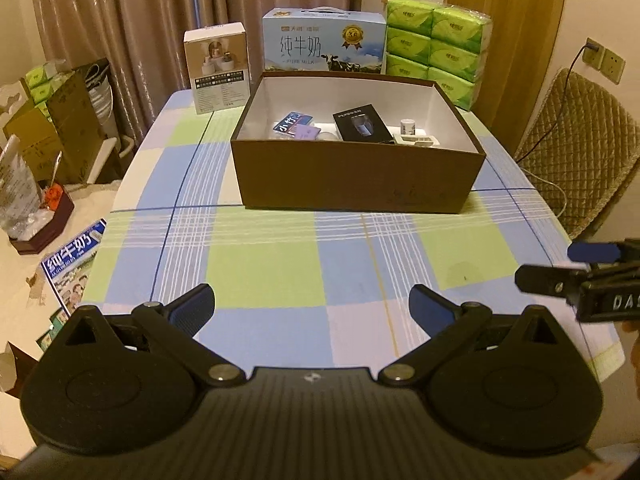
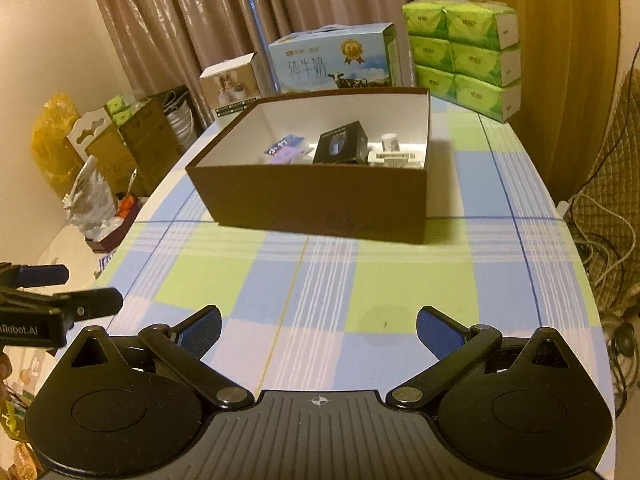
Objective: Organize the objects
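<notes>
Both claws, left (image 1: pixel 311 306) and right (image 2: pixel 319 330), gape empty before one brown box (image 1: pixel 356 184) on the desk (image 1: pixel 264 272); behind it, six green tissue packs (image 1: pixel 438 46).

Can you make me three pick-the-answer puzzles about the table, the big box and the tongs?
1. Where is the black packet?
A. inside the brown box
B. on the chair
C. beside the milk carton

2. What colour are the tissue packs?
A. red
B. green
C. purple

3. How are the left tongs and right tongs?
A. both open, holding nothing
B. both shut on the packet
C. one open, one shut

Answers:
1 A, the packet lies among small things within the box walls.
2 B, the stacked packs behind the box are bright green.
3 A, each pair's blue pads stand wide apart over bare tablecloth.
</notes>
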Available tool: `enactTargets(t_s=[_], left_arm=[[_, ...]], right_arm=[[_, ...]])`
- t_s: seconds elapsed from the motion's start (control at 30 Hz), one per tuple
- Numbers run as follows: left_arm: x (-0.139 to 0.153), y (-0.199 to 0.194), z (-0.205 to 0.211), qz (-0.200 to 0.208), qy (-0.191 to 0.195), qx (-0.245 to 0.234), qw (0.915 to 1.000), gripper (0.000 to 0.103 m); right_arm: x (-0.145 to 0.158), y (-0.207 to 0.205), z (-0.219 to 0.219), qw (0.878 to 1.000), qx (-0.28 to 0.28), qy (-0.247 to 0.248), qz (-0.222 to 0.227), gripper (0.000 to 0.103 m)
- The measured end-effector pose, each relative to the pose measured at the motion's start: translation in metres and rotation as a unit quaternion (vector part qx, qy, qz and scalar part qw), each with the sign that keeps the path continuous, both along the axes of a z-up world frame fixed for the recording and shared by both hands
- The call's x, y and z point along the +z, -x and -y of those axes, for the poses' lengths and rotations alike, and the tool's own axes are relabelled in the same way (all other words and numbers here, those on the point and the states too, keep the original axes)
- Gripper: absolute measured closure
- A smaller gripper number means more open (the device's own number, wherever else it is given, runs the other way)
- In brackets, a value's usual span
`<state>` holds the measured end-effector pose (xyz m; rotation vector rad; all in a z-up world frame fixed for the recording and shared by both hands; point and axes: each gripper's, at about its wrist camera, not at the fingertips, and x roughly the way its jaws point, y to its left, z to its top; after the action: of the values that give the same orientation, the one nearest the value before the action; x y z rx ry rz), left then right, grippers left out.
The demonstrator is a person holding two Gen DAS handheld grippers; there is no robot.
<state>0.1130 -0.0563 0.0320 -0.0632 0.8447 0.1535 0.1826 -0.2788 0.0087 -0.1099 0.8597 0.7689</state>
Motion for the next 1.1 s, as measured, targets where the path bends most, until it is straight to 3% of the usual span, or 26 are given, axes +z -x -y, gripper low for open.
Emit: enactTargets(t_s=[0.5,1.1], left_arm=[[0.003,0.045,-0.013,-0.010,0.018,-0.033,0.9992,0.001],[0.004,0.070,-0.020,-0.003,0.021,-0.041,0.9990,0.001]], right_arm=[[0.005,0.061,-0.006,1.000,-0.026,0.005,-0.006,0.002],[0.008,0.092,-0.007,0.999,-0.035,0.009,0.000,0.002]])
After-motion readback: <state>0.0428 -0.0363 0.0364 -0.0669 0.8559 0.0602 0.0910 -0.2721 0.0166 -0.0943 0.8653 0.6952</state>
